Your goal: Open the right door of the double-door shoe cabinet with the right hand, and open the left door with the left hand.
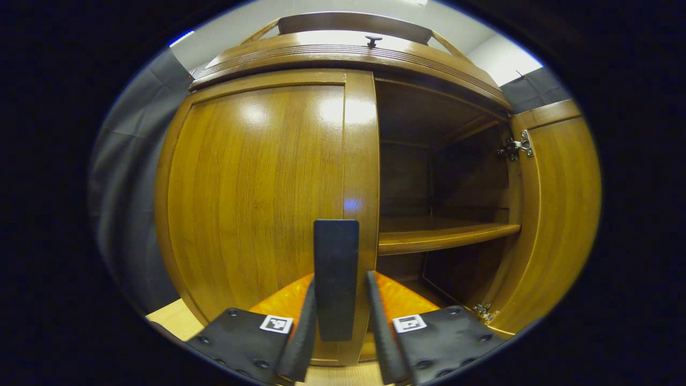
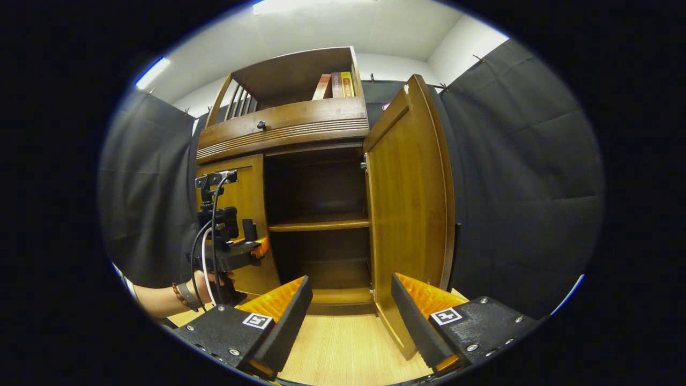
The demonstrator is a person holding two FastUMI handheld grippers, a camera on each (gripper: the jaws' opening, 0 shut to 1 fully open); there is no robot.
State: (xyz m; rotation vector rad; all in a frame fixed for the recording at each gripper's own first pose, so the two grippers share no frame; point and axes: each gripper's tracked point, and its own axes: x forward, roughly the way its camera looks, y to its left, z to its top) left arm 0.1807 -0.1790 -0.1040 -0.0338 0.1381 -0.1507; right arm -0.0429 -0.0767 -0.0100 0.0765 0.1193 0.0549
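On pale wood floor (image 2: pixel 343 348), shoe cabinet (image 2: pixel 300 123); black cloth walls (image 2: pixel 514 177)

Left door (image 1: pixel 257 198) ahead of the left gripper (image 1: pixel 336 316): glossy varnished wood, with a matt black handle (image 1: pixel 336 279) between the gripper's fingers. Right door (image 2: pixel 410 214): same wood, shiny metal hinges (image 1: pixel 517 146). Finger pads (image 2: pixel 284 321): matt black, ribbed. Floor (image 2: pixel 343 348): pale wood grain.

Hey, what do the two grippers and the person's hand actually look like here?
Each gripper, left gripper and right gripper, has black foam-padded fingers on orange bodies, black bolted plates and square black-and-white tags. The left carries black and white cables. The hand wears a dark wristband.
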